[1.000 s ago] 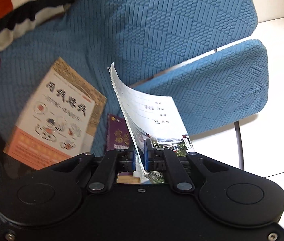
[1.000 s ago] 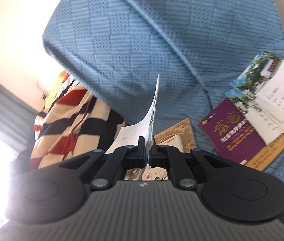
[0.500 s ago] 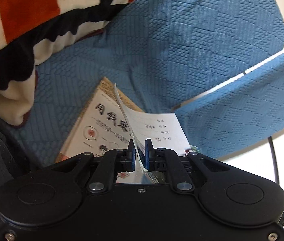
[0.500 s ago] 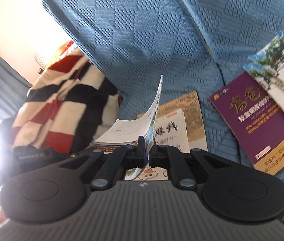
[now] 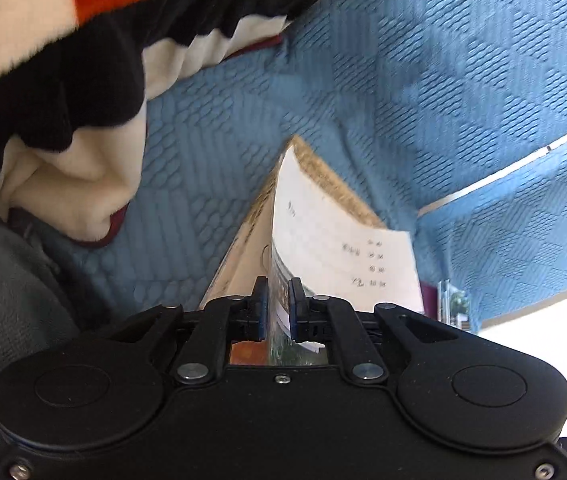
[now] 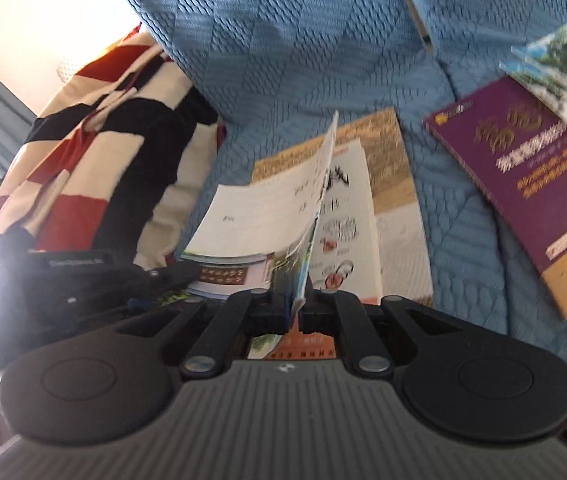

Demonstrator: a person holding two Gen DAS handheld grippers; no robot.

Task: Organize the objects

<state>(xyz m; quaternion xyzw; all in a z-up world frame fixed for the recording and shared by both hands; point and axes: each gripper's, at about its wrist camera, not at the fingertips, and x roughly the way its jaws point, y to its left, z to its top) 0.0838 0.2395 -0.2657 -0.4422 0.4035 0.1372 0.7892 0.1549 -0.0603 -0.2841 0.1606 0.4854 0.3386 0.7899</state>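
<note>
one thin white booklet (image 6: pixel 267 220) is held by both tongs at once, bowed into a shallow arch just above a book with a tan border and drawings on its cover (image 6: pixel 387 208), which lies flat on the blue quilted sofa (image 6: pixel 323 40). the left tongs (image 5: pixel 278 308) are clenched on one edge of the booklet (image 5: pixel 339 240), the sheet standing on edge between the blue pads (image 5: pixel 260 300). the right tongs (image 6: pixel 294 312) are clamped on the opposite edge, where the colourful cover strip curls up between the jaws. both point forward and downward toward the seat.

counting the printed things in the right wrist view: the held booklet, the tan-bordered book under it, one purple book with gold lettering (image 6: pixel 523 184) lying well to the right on the seat, and a small pile of booklets with green landscape covers (image 6: pixel 563 56) partly overlapping the purple book's far corner; how many are in that pile is too blurred to tell. there is one striped blanket in red, black and cream (image 6: pixel 95 152) bunched at the left end of the sofa, close beside the tan-bordered book. in the left wrist view that blanket (image 5: pixel 83 60) fills the upper left, and a sliver of the purple book (image 5: pixel 429 300) shows beyond the booklet's right edge.
</note>
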